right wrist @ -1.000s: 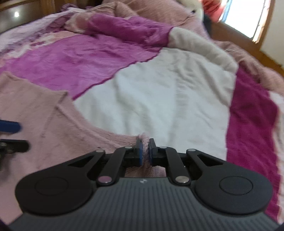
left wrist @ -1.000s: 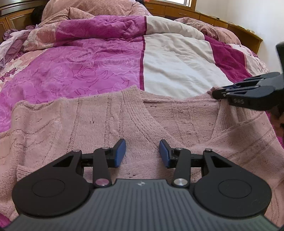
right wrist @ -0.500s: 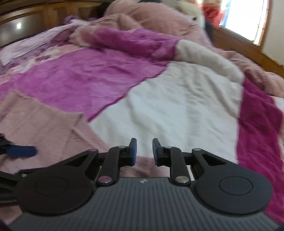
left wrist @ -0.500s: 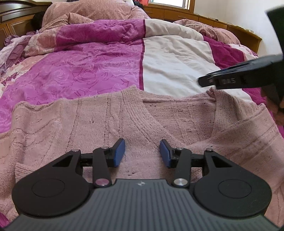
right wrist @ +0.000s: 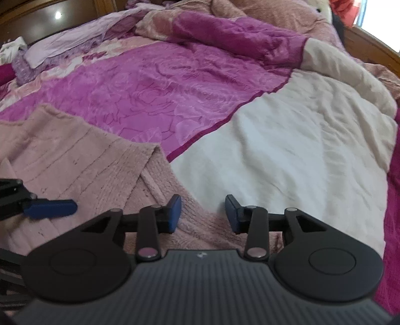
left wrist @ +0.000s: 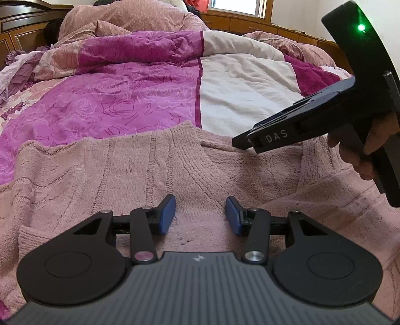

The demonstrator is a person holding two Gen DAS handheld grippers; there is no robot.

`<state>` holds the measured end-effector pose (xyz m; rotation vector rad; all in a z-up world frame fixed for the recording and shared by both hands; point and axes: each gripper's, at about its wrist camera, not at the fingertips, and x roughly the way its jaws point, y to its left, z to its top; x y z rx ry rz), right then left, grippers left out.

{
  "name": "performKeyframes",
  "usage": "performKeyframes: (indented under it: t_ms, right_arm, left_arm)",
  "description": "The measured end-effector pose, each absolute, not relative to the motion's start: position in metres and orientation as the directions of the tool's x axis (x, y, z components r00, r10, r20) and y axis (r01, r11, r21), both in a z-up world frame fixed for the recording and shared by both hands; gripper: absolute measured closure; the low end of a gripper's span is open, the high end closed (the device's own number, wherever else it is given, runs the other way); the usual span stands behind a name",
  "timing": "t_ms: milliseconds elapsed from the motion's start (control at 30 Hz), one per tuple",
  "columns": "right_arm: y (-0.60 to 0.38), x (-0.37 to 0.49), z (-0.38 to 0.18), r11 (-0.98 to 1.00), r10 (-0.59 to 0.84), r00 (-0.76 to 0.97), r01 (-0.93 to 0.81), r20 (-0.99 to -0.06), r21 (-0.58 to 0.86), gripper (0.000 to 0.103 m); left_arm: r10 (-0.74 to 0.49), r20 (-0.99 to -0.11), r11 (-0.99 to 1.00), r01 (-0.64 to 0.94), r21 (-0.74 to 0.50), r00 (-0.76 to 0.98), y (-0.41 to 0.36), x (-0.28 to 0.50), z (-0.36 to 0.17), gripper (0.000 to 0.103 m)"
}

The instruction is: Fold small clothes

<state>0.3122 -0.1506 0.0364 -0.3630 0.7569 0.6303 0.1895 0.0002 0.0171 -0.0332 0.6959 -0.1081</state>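
Note:
A pink knitted sweater (left wrist: 125,170) lies spread flat on the bed, V-neck pointing away from me. My left gripper (left wrist: 200,208) hovers open over its chest, with nothing between the blue pads. In the right wrist view the sweater (right wrist: 75,155) fills the lower left. My right gripper (right wrist: 203,208) is opening above the edge of its collar; knit shows under the gap, but the pads press on nothing. In the left wrist view the right gripper (left wrist: 246,143) reaches in from the right over the neckline, held by a hand (left wrist: 370,152). One left fingertip (right wrist: 50,208) shows at the left edge.
The bed carries a magenta and white quilt (left wrist: 125,100), which also spreads beyond the sweater in the right wrist view (right wrist: 287,150). Bunched pink bedding (left wrist: 130,17) lies at the far end. A dark wooden headboard (left wrist: 17,27) and a window ledge (left wrist: 250,22) border the bed.
My right gripper let go of the sweater's shoulder edge and its jaws spread apart. It swung left over the neckline. The left gripper stayed in place.

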Motion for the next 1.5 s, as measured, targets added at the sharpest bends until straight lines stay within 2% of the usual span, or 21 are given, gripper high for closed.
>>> performKeyframes:
  t_ms: [100, 133, 233, 367, 567, 600, 633, 700, 800, 867, 1000, 1267, 1500]
  right_arm:
    - [-0.148, 0.312, 0.034, 0.725, 0.404, 0.526, -0.683, -0.748, -0.089, 0.064]
    - [-0.146, 0.311, 0.032, 0.707, 0.408, 0.511, -0.701, -0.757, -0.092, 0.077]
    - [-0.138, 0.305, 0.032, 0.666, 0.415, 0.496, -0.737, -0.762, -0.118, 0.093]
    - [-0.14, 0.304, 0.034, 0.708, 0.4, 0.588, -0.686, -0.704, -0.171, 0.094]
    - [-0.143, 0.305, 0.028, 0.752, 0.393, 0.619, -0.642, -0.68, -0.15, 0.091]
    - [-0.147, 0.305, 0.033, 0.764, 0.399, 0.623, -0.632, -0.673, -0.132, 0.087]
    - [-0.155, 0.303, 0.04, 0.788, 0.41, 0.637, -0.608, -0.653, -0.099, 0.076]
    - [-0.181, 0.295, 0.054, 0.84, 0.43, 0.693, -0.542, -0.579, -0.025, 0.064]
    - [-0.225, 0.288, 0.066, 0.895, 0.421, 0.747, -0.435, -0.514, 0.101, 0.063]
    - [-0.252, 0.284, 0.065, 0.908, 0.409, 0.754, -0.391, -0.513, 0.15, 0.064]
    - [-0.277, 0.289, 0.055, 0.939, 0.326, 0.762, -0.327, -0.559, 0.102, 0.064]
    - [-0.288, 0.295, 0.043, 0.908, 0.399, 0.692, -0.389, -0.602, 0.155, 0.064]
    - [-0.299, 0.298, 0.043, 0.899, 0.392, 0.658, -0.421, -0.643, 0.117, 0.063]
  left_arm:
    - [-0.111, -0.638, 0.994, 0.088, -0.067, 0.762, 0.0, 0.19, 0.017, 0.05]
    - [-0.11, -0.638, 0.994, 0.088, -0.067, 0.762, 0.0, 0.189, 0.017, 0.05]
    - [-0.109, -0.636, 0.994, 0.087, -0.065, 0.764, 0.0, 0.189, 0.017, 0.05]
    - [-0.109, -0.634, 0.994, 0.087, -0.066, 0.766, -0.001, 0.188, 0.017, 0.05]
    - [-0.108, -0.632, 0.994, 0.09, -0.061, 0.767, -0.001, 0.188, 0.017, 0.05]
    - [-0.11, -0.631, 0.994, 0.091, -0.063, 0.768, 0.0, 0.188, 0.017, 0.05]
    - [-0.112, -0.63, 0.994, 0.092, -0.064, 0.768, 0.0, 0.188, 0.017, 0.049]
    - [-0.115, -0.629, 0.993, 0.093, -0.068, 0.769, 0.0, 0.187, 0.017, 0.049]
    - [-0.113, -0.628, 0.994, 0.092, -0.067, 0.77, 0.0, 0.187, 0.017, 0.049]
    - [-0.11, -0.627, 0.994, 0.092, -0.061, 0.771, -0.001, 0.187, 0.017, 0.049]
    - [-0.103, -0.625, 0.995, 0.092, -0.05, 0.774, -0.003, 0.186, 0.016, 0.049]
    - [-0.104, -0.621, 0.994, 0.096, -0.046, 0.777, -0.003, 0.186, 0.015, 0.049]
    - [-0.103, -0.619, 0.994, 0.097, -0.044, 0.778, -0.003, 0.186, 0.015, 0.049]
